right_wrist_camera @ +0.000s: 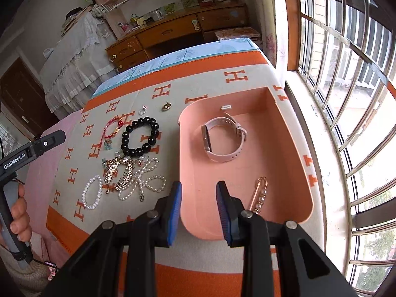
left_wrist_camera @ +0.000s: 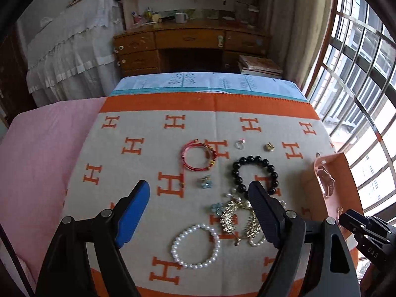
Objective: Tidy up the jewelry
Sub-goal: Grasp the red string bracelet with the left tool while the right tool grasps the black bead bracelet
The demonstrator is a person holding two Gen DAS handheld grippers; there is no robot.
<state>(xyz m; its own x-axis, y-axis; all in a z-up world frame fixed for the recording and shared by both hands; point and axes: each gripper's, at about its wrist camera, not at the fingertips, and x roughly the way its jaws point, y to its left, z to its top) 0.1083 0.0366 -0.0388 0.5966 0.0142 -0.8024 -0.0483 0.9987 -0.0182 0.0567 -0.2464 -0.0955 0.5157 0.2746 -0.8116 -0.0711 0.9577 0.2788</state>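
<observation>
Left wrist view: the left gripper point(left_wrist_camera: 198, 212) hangs with its jaws spread wide and nothing between the pads, poised above the loose pile on the patterned blanket point(left_wrist_camera: 138, 133); the spread suits a broad item such as the white pearl bracelet point(left_wrist_camera: 195, 246) lying just below it. Beside that bracelet sits a tangle of gold hair combs point(left_wrist_camera: 232, 216), and beyond it the black bead bracelet point(left_wrist_camera: 255, 173), the red cord bracelet point(left_wrist_camera: 199, 156), a small blue flower charm point(left_wrist_camera: 206, 182), a clear ring point(left_wrist_camera: 239, 144) and a gold ring point(left_wrist_camera: 269, 146), all apart from one another and still to be sorted. Right wrist view: the right gripper point(right_wrist_camera: 198, 212) is narrowly parted and empty, held over the near rim of the pink tray point(right_wrist_camera: 188, 153), which stands at the window edge of the blanket as the collecting place. Inside the tray lie a pink watch point(right_wrist_camera: 222, 138), a gold pearl pin point(right_wrist_camera: 259, 193) and a small white piece point(right_wrist_camera: 225, 107), well apart. A hand point(right_wrist_camera: 21, 212) grips the left tool's handle.
</observation>
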